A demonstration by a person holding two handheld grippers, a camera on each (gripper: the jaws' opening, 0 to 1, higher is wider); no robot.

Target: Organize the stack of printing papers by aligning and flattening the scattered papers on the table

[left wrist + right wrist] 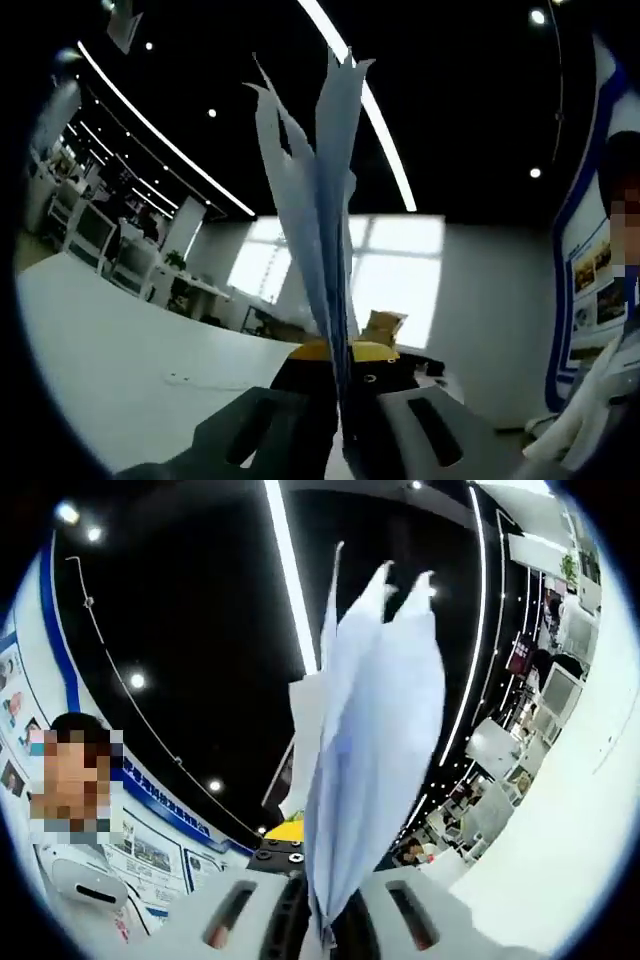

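Observation:
Several white printing papers (pixel 320 220) stand on edge between the jaws of my left gripper (pixel 340 425), which is shut on their lower edge; the sheets fan apart toward the ceiling. In the right gripper view the same bundle of papers (pixel 375 750) rises from my right gripper (pixel 325 920), which is shut on it too. The sheets splay and curl at their upper ends. Beyond the papers, the other gripper's yellow and black body (pixel 365 365) (pixel 285 845) peeks out in each view. Both cameras are tilted up toward the dark ceiling.
The white table (pixel 110 350) spreads to the left in the left gripper view and shows again as the table (pixel 560 860) at the right in the right gripper view. A person (pixel 85 880) in white stands close by. Desks and monitors (pixel 95 230) fill the office behind.

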